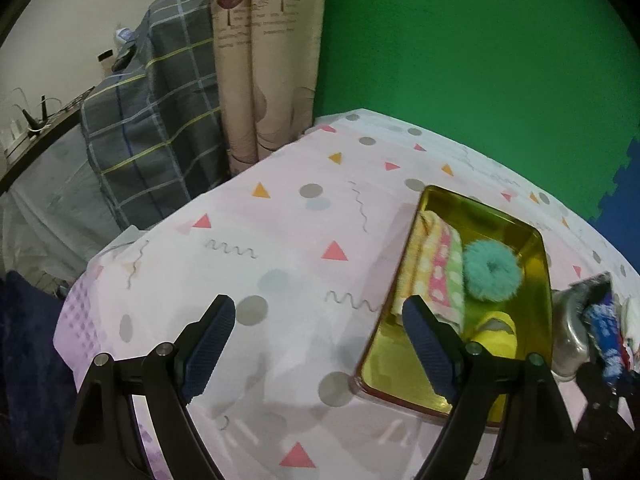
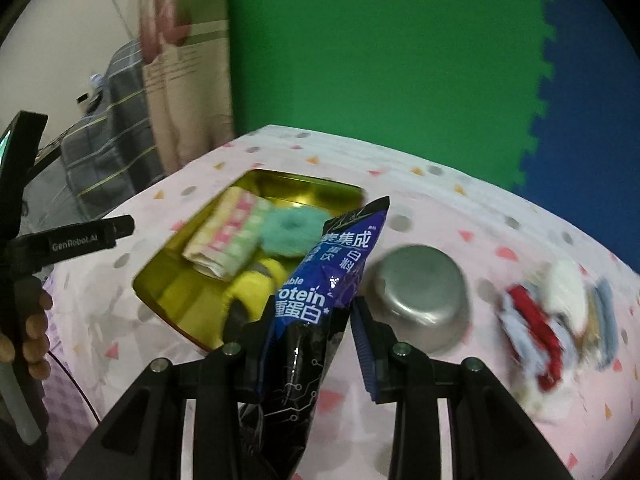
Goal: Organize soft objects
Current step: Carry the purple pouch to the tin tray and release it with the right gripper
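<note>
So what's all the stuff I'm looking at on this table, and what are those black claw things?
tin tray: one, gold inside, on the tablecloth left of centre
folded cloth: one, yellow, pink and green checks, in the tray
fluffy scrunchie: one, teal, in the tray beside the cloth
soft yellow item: one, in the tray's near part, partly hidden
metal bowl: one, silver, upside down, right of the tray
pile of soft items: red, white and blue, blurred, far right
tablecloth: one, pink with triangles and dots
snack packet: one, blue and black, between the right fingers
left hand-held gripper: black, open, empty
right hand-held gripper: black, shut on the packet
</note>
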